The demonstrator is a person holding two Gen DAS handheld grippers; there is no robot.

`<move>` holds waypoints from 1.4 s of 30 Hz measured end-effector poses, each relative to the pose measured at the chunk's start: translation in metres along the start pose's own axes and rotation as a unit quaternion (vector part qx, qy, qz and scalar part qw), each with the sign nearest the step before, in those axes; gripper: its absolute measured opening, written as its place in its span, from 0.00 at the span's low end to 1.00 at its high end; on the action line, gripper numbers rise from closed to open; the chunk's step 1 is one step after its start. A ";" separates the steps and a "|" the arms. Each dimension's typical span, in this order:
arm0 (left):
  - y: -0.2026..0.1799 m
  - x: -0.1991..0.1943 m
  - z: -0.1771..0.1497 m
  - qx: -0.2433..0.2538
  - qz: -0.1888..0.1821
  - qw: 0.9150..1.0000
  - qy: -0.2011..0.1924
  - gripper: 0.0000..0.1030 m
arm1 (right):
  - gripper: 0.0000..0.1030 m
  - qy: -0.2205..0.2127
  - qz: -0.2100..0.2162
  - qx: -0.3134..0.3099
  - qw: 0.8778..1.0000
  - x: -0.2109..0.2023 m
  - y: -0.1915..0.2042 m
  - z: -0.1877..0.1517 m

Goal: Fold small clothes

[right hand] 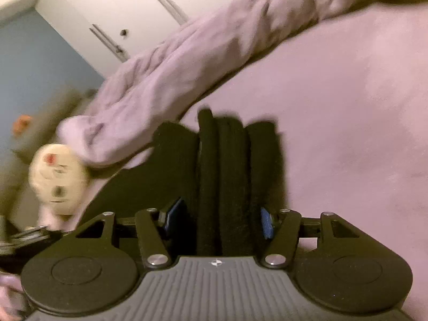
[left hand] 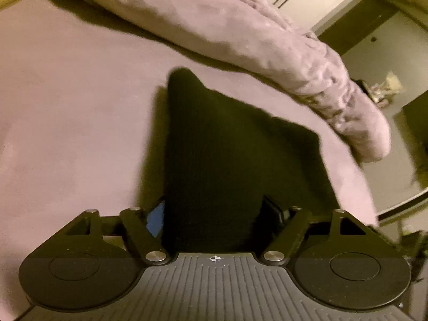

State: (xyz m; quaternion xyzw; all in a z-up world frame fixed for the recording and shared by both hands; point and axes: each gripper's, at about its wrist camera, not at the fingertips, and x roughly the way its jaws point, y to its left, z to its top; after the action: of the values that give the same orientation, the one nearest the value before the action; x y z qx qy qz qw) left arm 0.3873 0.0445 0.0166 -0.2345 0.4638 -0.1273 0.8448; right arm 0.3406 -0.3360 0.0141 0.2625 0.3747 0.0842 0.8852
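Black garment (left hand: pixel 227 155) is clamped in both the left tongs (left hand: pixel 214 214) and right tongs (right hand: pixel 216 216), stretching away toward 12 o'clock over the pink bedsheet (left hand: pixel 67 120), so neither's closer.

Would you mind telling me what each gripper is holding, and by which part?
Both hold the black garment. The left gripper pinches one edge of it; the right gripper clamps a bunched, layered edge. Which edges cannot be told.
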 end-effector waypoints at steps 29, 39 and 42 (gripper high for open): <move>-0.042 0.081 -0.023 0.095 0.156 0.976 -0.119 1.00 | 0.68 -0.145 -0.223 -0.260 0.928 0.098 0.087 -0.024; -0.037 0.083 -0.020 0.075 0.151 0.979 -0.112 1.00 | 0.78 -0.139 -0.256 -0.280 0.915 0.108 0.097 -0.030; -0.039 0.068 -0.017 0.053 0.155 0.982 -0.092 1.00 | 0.81 -0.140 -0.259 -0.286 0.912 0.098 0.106 -0.031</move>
State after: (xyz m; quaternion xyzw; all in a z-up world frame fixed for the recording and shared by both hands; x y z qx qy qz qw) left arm 0.4093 -0.0236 -0.0205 -0.1254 0.4076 0.0033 0.9045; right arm 0.3935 -0.1995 -0.0084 -0.0992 0.2619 -0.0814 0.9565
